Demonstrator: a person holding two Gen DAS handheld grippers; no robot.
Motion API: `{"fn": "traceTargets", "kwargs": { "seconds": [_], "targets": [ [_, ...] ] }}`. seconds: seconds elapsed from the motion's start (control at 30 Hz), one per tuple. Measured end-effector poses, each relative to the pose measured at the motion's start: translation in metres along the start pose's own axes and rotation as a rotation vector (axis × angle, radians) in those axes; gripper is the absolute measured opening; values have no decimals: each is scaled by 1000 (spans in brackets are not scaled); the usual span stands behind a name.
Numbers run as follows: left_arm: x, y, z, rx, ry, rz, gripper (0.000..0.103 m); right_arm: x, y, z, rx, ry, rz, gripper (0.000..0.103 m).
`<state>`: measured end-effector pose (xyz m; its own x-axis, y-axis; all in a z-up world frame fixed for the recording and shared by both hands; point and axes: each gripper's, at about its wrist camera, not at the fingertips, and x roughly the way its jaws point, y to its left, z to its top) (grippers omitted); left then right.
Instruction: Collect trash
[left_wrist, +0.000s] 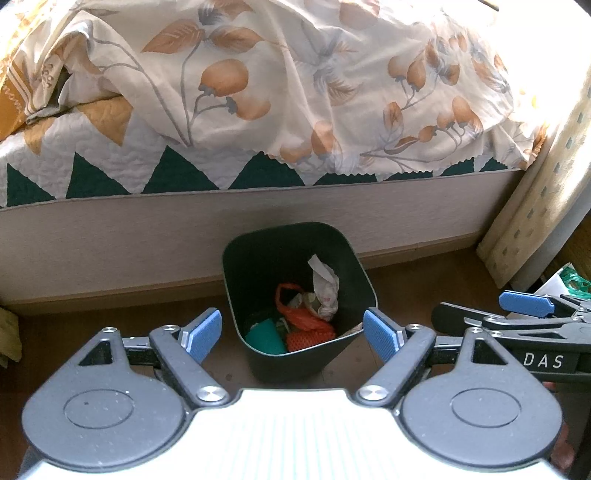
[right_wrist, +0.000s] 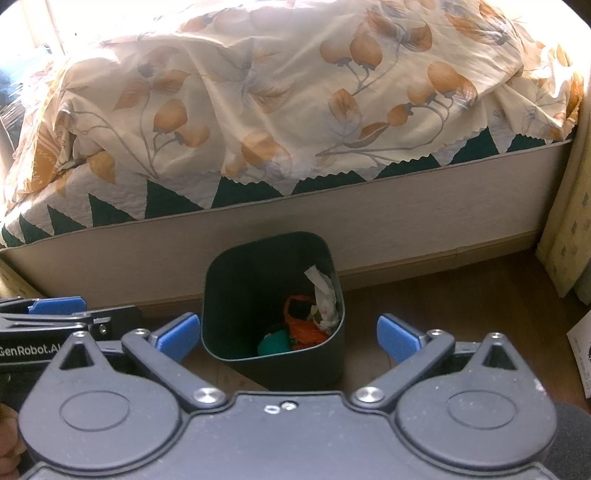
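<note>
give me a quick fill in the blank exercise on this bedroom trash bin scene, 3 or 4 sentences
1. The dark trash bin stands on the wooden ____ beside the bed.
2. Crumpled against the bin's inner wall is a piece of ____ paper.
3. The left gripper has its jaws ____, with nothing held between them.
4. The pads on the right gripper fingers are coloured ____.

Missing words: floor; white; open; blue
</note>
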<state>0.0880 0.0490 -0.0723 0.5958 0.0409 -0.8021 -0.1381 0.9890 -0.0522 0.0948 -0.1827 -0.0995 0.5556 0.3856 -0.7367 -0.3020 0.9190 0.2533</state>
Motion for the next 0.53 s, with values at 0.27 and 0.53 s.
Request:
{"fn": "traceTargets", "kwargs": {
  "seconds": [0.27,0.53],
  "targets": [
    [0,0,0,1,-1,2,84,0,0,0,-5,1,-3,103],
    [0,1,0,2,-2,5,84,1,0,0,-3,1,-3,102]
  ]
}}
